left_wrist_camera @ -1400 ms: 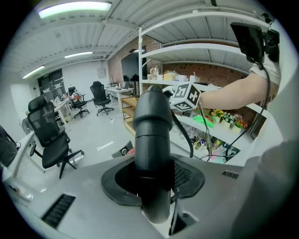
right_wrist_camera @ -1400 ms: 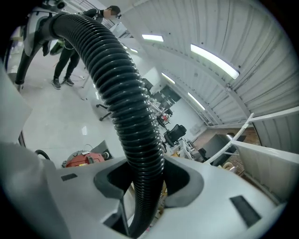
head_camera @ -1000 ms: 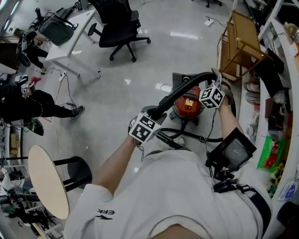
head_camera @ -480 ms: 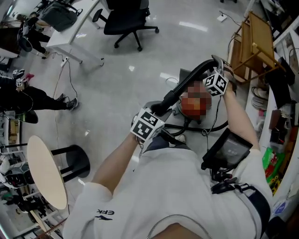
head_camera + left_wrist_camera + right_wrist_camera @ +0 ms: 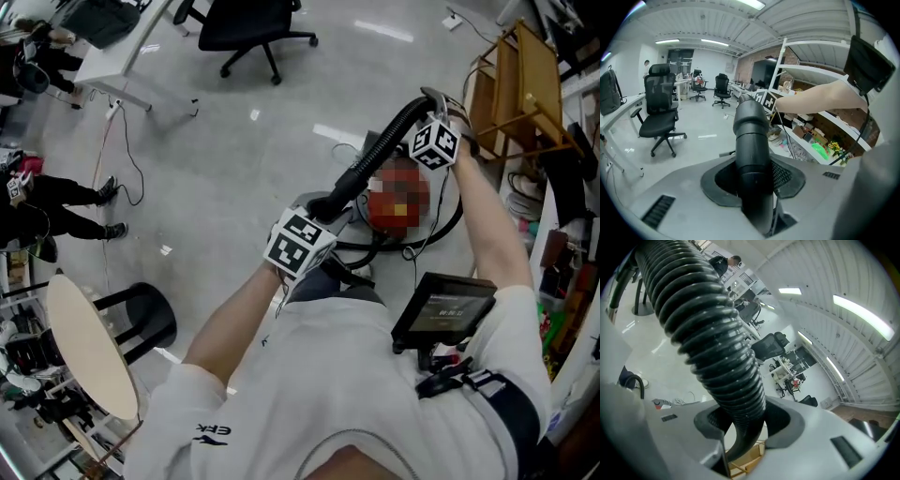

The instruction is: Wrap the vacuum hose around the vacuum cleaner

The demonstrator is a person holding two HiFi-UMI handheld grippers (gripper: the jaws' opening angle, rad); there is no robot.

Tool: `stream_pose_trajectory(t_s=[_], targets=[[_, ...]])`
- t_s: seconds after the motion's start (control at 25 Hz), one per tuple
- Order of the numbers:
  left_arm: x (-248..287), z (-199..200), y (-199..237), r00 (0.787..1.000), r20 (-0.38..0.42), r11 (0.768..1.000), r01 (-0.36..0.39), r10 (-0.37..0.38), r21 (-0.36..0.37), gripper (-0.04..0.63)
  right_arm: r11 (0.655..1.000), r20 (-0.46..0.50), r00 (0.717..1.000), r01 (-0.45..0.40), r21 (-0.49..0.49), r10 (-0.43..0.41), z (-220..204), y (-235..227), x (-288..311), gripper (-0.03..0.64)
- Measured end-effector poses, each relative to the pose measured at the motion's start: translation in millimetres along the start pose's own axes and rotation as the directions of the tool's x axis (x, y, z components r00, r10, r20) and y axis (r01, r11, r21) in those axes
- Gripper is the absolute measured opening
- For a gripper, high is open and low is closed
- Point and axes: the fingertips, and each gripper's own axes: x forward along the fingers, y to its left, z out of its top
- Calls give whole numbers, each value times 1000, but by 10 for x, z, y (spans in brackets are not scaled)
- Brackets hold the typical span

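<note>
The glossy floor (image 5: 234, 159) is bearing a red vacuum cleaner (image 5: 397, 201) below the right gripper (image 5: 432, 101), an office chair (image 5: 251, 28) standing beyond.

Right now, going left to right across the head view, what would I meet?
Round beige tabletop → left gripper, shut on the smooth end of the black vacuum hose → right gripper, shut on its ribbed stretch → wooden shelf rack.

Vacuum cleaner (image 5: 398, 199) on the floor, before the person. The hose (image 5: 375, 155) arches over it, from the left gripper (image 5: 322, 210), nearer, to the right gripper (image 5: 435, 114), farther. Office chair (image 5: 248, 28) behind, stool (image 5: 141, 323) left, wooden rack (image 5: 516, 89) right.
</note>
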Motion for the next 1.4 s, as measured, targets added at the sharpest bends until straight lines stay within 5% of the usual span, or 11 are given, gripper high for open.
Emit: stream_pose_trajectory(t_s=[0.64, 1.4], targets=[[109, -111, 1365, 1000, -1, 986, -16, 16, -164, 130, 992, -19, 992, -122, -42, 121, 774, 349, 1470, 176], [-43, -702, 2394, 997, -3, 934, -74, 78, -350, 130, 985, 33, 986, -166, 37, 165, 1787, 1337, 2638, 175]])
